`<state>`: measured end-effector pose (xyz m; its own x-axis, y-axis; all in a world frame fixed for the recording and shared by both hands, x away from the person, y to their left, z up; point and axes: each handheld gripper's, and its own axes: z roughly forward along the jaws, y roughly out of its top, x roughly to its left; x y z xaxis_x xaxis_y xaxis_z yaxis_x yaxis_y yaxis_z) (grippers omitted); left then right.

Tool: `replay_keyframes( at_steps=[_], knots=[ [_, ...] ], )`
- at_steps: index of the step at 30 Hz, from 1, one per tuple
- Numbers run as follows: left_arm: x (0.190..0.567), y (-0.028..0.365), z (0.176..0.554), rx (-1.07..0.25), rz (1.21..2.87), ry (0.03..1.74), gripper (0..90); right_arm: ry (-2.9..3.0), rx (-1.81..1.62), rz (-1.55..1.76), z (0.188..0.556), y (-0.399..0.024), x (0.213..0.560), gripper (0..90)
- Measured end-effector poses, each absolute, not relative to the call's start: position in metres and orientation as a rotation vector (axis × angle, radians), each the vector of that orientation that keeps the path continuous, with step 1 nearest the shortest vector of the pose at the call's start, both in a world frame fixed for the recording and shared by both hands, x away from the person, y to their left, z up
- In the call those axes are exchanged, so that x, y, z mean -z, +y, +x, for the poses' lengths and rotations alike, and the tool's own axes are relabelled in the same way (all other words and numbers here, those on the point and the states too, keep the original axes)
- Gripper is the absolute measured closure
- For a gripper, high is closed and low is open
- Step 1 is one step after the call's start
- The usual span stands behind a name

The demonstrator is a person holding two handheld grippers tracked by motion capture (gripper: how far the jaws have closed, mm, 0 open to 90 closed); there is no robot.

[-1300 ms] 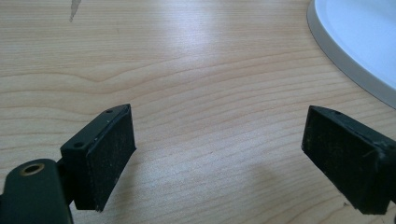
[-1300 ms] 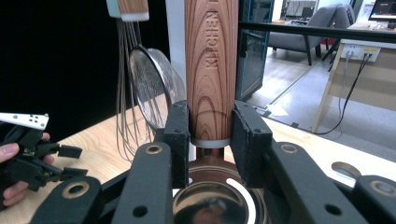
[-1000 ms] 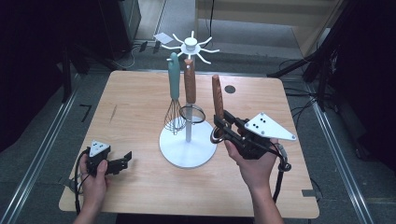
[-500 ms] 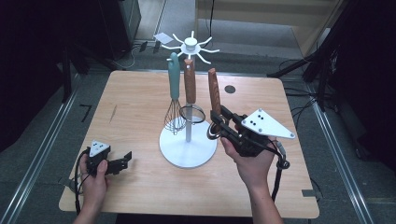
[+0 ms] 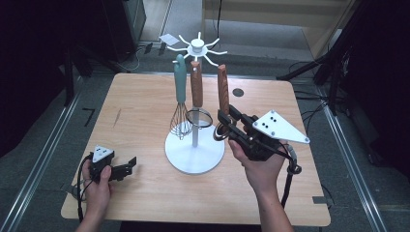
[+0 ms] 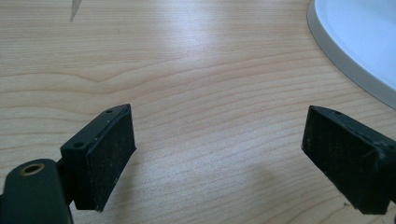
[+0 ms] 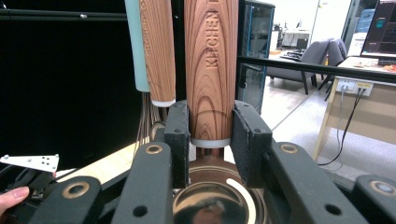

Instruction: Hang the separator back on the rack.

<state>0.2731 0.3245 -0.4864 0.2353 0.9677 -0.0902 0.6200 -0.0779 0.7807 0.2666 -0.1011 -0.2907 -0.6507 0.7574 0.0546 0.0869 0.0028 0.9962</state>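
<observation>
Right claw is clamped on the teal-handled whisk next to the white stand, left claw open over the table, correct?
Not quite. The right claw is clamped on a wooden-handled utensil, as the right gripper view shows; the teal-handled whisk hangs on the white stand. The left claw is open over the table.

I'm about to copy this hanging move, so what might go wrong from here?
The right claw grips the wooden handle low, so its top may sway and miss a hook. It stands close beside the hung strainer and whisk; a bump might swing them or rock the stand.
</observation>
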Motion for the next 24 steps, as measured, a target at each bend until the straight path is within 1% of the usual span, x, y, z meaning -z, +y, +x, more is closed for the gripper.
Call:
replay_keyframes(
  at_steps=[24],
  knots=[
    [0.4869,0.3244,0.2747,-0.601,1.789,1.473,9.9,1.786,-1.708,0.875,0.2737,-0.0926,0.2843,71.0]
  ],
)
